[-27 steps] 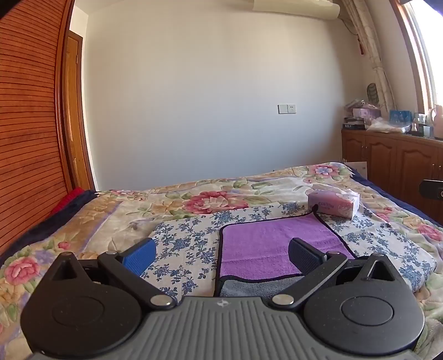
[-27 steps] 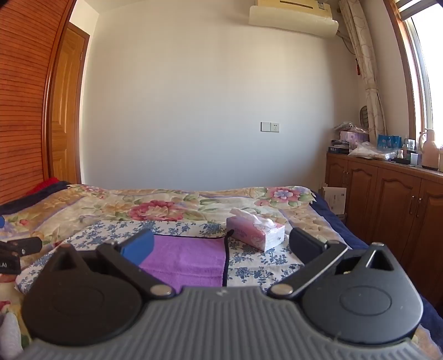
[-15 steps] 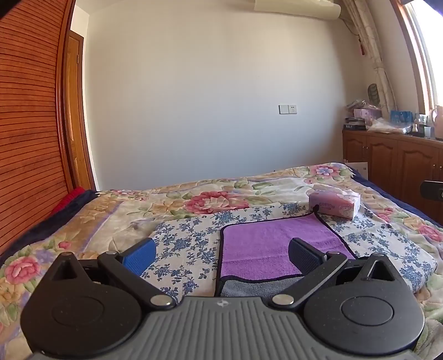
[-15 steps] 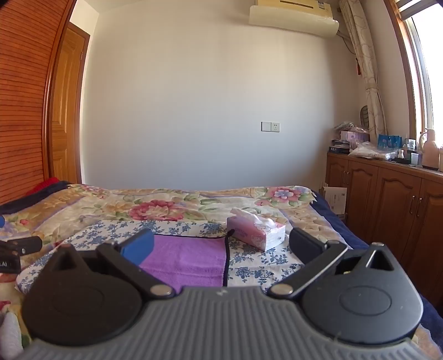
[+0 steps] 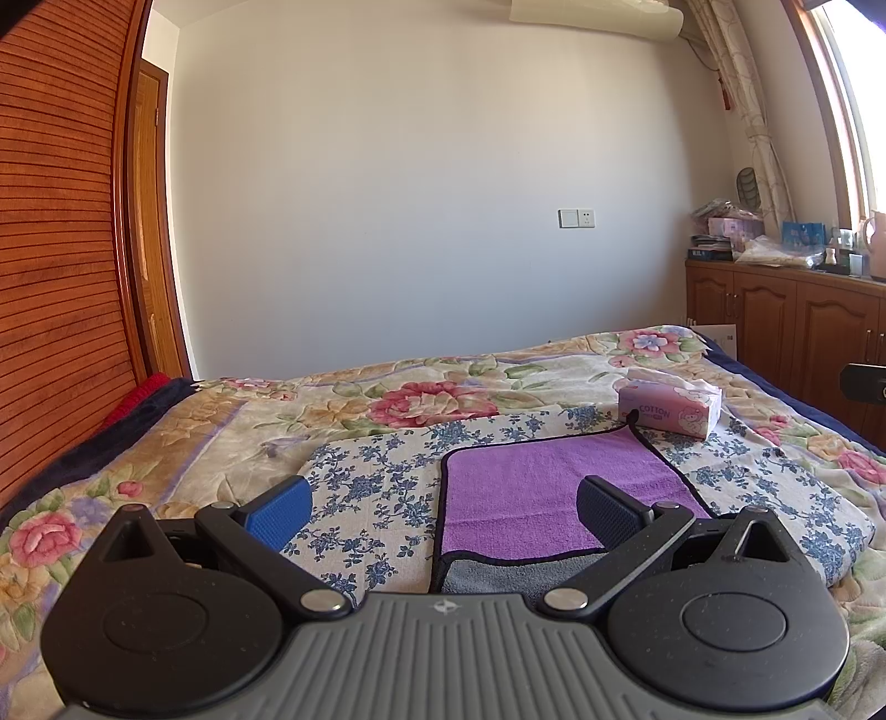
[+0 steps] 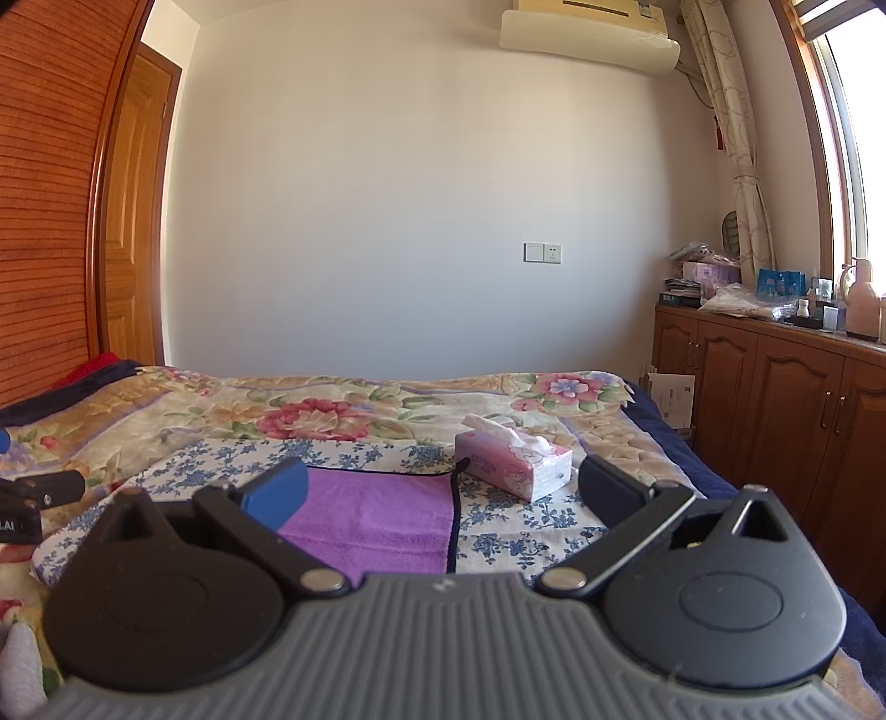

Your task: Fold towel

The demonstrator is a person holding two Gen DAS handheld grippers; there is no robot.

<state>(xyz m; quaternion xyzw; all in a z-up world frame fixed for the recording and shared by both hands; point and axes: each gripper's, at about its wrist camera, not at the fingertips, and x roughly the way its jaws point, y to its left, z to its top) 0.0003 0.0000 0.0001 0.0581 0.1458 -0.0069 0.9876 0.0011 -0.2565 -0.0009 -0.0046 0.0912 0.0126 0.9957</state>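
A pink tissue box [image 5: 670, 407] sits just beyond the purple towel's [image 5: 548, 487] far corner.

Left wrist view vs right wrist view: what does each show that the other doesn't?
Left wrist only: the grey underside at the towel's near edge.

Right wrist only: the whole air conditioner, the pink jug by the window, and part of the left tongs at the picture's left edge.

Both: purple towel, tissue box, blue-flowered cloth, and each view's own tongs, open and empty.

left wrist: low over bed [image 5: 232, 432], facing wall | right wrist: same, shares towel [image 6: 376, 520]
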